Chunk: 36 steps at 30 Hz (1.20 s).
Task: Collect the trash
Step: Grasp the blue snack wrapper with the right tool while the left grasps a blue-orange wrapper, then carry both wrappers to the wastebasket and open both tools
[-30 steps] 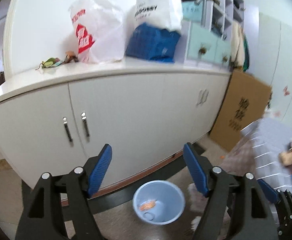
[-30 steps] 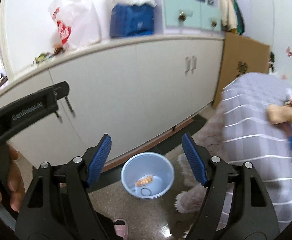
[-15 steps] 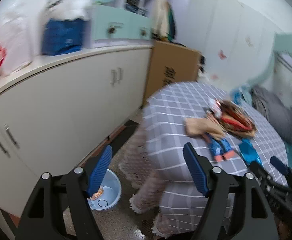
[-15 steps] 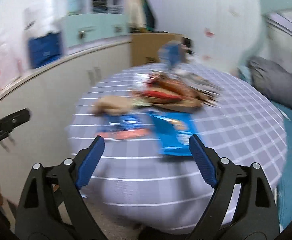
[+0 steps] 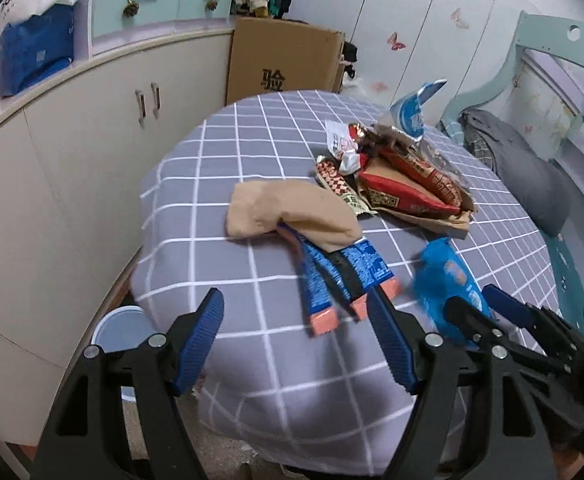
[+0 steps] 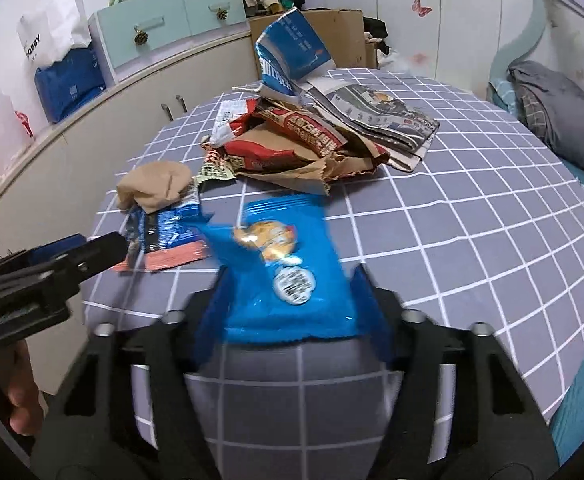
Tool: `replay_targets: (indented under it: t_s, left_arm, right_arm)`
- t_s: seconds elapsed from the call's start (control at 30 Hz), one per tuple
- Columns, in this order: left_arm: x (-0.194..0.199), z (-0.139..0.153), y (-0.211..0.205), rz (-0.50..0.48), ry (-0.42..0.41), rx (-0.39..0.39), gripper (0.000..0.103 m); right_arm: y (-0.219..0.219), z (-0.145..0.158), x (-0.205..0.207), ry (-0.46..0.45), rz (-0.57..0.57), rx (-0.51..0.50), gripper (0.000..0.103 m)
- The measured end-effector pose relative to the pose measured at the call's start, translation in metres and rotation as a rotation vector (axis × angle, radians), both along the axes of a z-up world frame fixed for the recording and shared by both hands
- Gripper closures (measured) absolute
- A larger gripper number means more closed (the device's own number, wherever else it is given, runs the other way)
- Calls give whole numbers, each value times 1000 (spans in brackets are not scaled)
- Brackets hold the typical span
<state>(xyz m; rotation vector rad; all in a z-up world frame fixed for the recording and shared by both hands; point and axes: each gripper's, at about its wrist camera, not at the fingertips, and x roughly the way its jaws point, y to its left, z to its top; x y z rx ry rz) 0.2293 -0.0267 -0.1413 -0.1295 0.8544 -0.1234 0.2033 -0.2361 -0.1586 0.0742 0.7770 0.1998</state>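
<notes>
Motion blur smears the right gripper [image 6: 288, 316] closing around blue packet [image 6: 288, 276].

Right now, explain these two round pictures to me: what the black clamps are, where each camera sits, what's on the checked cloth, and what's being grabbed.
A person holds a hand-held claw in each hand; no robot arm. Each picture comes from a fisheye camera on one claw, looking along its blue-padded fingers. The left claw stands open over the table, nothing between its pads. The right claw is closing around a blue snack bag; whether the pads press on it yet I cannot tell. On the cloth lie wrappers, a beige sock and a pile of packets. A bin stands on the floor.
</notes>
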Motion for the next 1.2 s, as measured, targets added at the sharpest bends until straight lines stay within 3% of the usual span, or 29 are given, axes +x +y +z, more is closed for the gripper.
replay_targets:
  t_s: [0.03,0.07,0.17,0.23,0.33,0.4,0.47,0.57,0.73,1.0,1.2]
  left_arm:
    - [5,-2,-3,-4,5,1,31]
    - [9,-4,-7,-8,15,1,31]
    - [21,-9,-19,-6,19,37,31]
    - [25,-10,-25,-21,20,51,38]
    - [29,-11,-36,-28,14,127,56]
    - [29,-11,-38,-41,8,137,83]
    - [29,-10,-34,-40,17,115,99]
    - [26,-9,-24,-57,31,17,102]
    - [11,4,-20,-112,-15,-60,103]
    - [-20,33,-21,-183,-112,-112,103]
    - [-46,57,-6,-162,-186,-139,103]
  right_arm:
    - [0,0,-1,-2,-1,3,64]
    - [-2,-1,-1,-4,-4,2,79]
    - [-11,-3,-1,-12,-4,40,83]
    - [-15,-3,-2,-24,-11,48,84]
    - [-23,-4,-2,-31,-18,61,86]
    - [-25,-3,-2,-34,-20,69,88]
    - [-29,-2,-4,-48,-38,65,89]
    - [-40,0,-6,-68,-73,79,91]
    - [-53,3,-11,-99,-124,98,95]
    - [-55,16,-28,-160,-135,132,95]
    - [-43,34,-38,-195,-105,136,95]
